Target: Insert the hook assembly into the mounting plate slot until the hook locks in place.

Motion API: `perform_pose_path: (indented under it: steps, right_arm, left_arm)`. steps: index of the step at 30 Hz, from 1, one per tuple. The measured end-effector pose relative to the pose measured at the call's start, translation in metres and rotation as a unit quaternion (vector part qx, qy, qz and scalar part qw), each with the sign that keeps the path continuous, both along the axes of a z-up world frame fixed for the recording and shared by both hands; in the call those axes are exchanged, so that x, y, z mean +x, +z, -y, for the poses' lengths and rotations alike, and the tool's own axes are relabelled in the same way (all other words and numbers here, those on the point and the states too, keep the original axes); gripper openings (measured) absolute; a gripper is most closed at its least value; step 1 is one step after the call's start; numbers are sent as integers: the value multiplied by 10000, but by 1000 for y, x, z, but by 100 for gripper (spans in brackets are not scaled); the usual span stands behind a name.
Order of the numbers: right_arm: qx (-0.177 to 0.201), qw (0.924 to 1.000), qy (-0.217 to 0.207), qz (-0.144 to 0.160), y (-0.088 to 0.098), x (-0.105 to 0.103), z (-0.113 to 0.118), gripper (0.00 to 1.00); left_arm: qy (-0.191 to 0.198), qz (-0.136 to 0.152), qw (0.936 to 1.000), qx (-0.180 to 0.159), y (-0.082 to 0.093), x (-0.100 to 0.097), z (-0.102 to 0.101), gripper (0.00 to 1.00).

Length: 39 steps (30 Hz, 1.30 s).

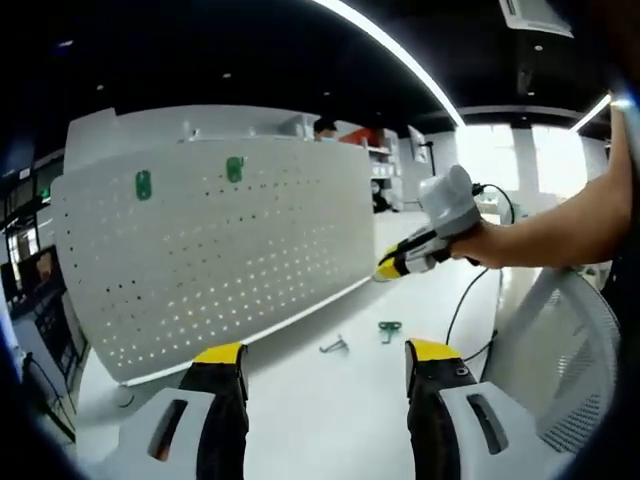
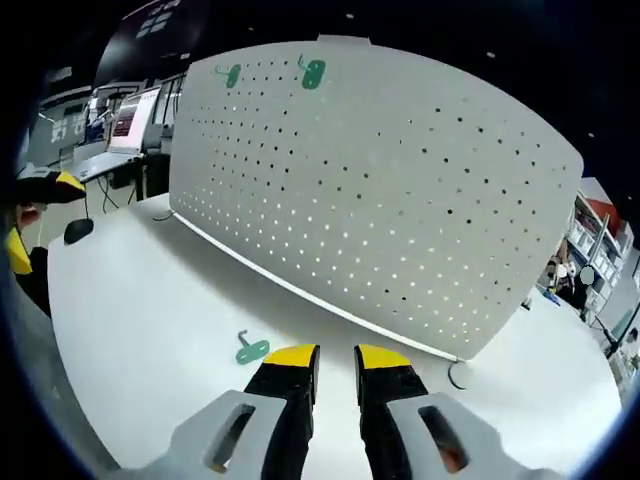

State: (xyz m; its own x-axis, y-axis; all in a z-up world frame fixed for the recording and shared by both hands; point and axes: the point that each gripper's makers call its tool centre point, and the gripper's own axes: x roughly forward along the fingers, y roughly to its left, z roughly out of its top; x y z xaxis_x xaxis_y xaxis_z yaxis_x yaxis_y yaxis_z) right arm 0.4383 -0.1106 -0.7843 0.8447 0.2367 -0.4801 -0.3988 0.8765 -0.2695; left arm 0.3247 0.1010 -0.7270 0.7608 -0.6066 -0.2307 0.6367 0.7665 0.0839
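Hovering over the table, both empty: left gripper fingers wide apart, right gripper fingers narrowly parted.

A smooth white table carries everything. A tall white perforated pegboard panel stands upright on it, well ahead of both claws. In the right gripper view, a small green plastic hook plate lies flat just left of the jaw tips. In the left gripper view, a thin grey metal hook lies ahead between the jaws, the green plate beside it.
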Motion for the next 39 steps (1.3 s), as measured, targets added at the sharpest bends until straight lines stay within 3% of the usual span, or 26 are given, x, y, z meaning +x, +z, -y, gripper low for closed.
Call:
perform_pose_path:
  steps: [21,39]
  right_arm:
    - [-285,9913,611,-1133,-67,-8,-2,12]
    - [-530,9843,792,-1486,-89,-8,-3,8]
  left_arm:
    - [497,147,9986,104,6,12,-20,65]
    - [455,95,9989,78,4,14,-20,65]
